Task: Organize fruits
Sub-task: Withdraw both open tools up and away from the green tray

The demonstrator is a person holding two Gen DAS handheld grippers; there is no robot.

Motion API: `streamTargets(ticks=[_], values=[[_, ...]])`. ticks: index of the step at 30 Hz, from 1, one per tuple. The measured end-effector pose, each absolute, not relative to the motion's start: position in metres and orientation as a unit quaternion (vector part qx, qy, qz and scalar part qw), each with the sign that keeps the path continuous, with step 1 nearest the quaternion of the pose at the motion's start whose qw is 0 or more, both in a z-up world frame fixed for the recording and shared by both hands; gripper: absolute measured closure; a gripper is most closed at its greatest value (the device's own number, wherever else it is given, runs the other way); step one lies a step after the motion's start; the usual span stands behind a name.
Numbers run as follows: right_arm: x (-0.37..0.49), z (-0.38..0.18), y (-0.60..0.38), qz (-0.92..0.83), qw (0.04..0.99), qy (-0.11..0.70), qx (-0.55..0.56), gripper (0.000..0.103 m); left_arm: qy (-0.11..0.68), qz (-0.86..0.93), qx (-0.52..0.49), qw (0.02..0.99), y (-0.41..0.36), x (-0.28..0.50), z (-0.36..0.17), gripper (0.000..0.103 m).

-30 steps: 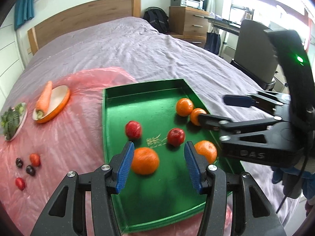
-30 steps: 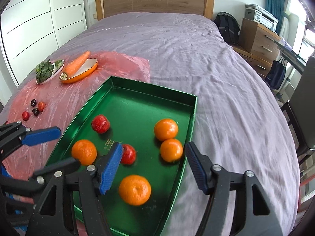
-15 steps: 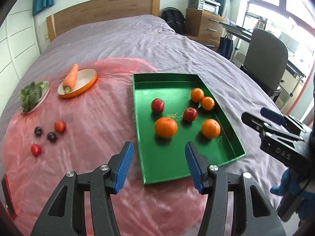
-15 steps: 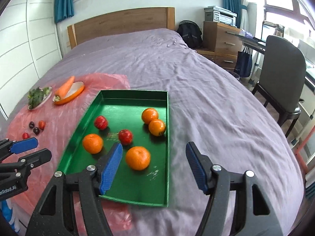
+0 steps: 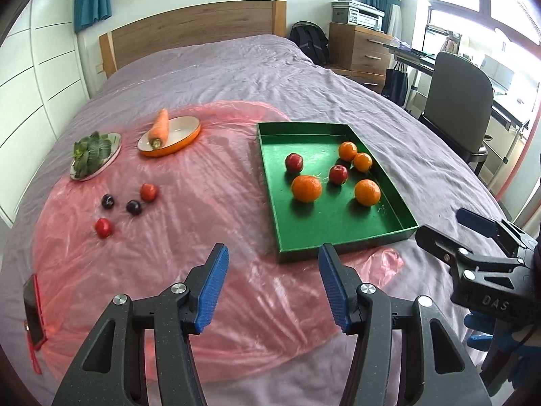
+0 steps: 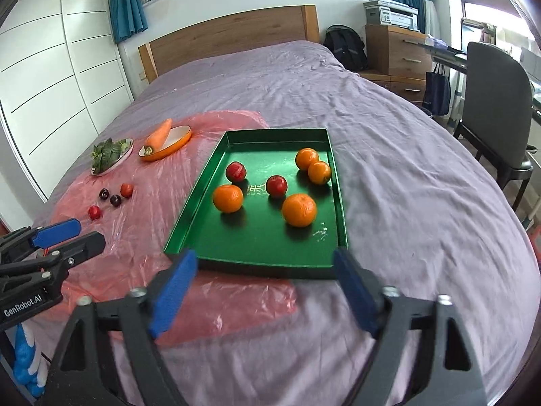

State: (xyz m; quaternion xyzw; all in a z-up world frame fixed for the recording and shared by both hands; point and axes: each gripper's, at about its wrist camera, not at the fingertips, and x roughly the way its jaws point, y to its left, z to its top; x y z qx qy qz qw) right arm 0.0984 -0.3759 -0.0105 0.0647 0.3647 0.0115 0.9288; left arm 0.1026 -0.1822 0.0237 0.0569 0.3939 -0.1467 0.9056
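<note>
A green tray (image 5: pixel 341 233) (image 6: pixel 189 216) lies on the bed and holds several oranges (image 5: pixel 306 188) (image 6: pixel 299 209) and two red apples (image 5: pixel 338 174) (image 6: pixel 276 186). Small red and dark fruits (image 5: pixel 134 207) (image 6: pixel 115 200) lie loose on the pink plastic sheet (image 5: pixel 189 223) to the tray's left. My left gripper (image 5: pixel 273 280) is open and empty, near the tray's front left corner. My right gripper (image 6: pixel 267 291) is open and empty, just in front of the tray's near edge. Each gripper also shows in the other's view: the right gripper (image 5: pixel 473 237) and the left gripper (image 6: pixel 64 237).
An orange dish with a carrot (image 5: pixel 160 129) (image 6: pixel 158 136) and a plate of greens (image 5: pixel 92 153) (image 6: pixel 107 151) sit at the sheet's far left. A phone (image 5: pixel 32 311) lies at the near left. A chair (image 6: pixel 493 115), dresser and desk stand right of the bed.
Both grippers have pulled back and up from over the tray toward the bed's near edge. The whole tray and the loose fruits are now in view. Both stayed open.
</note>
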Motion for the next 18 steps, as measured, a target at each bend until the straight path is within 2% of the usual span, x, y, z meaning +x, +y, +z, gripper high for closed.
streamTargets(ticks=[18], values=[[0.035,-0.018,-0.31,0.063,0.917,0.392,0.035,0.0,0.394,-0.106,0.029,0.913,-0.103,0.06,0.022,0.05]])
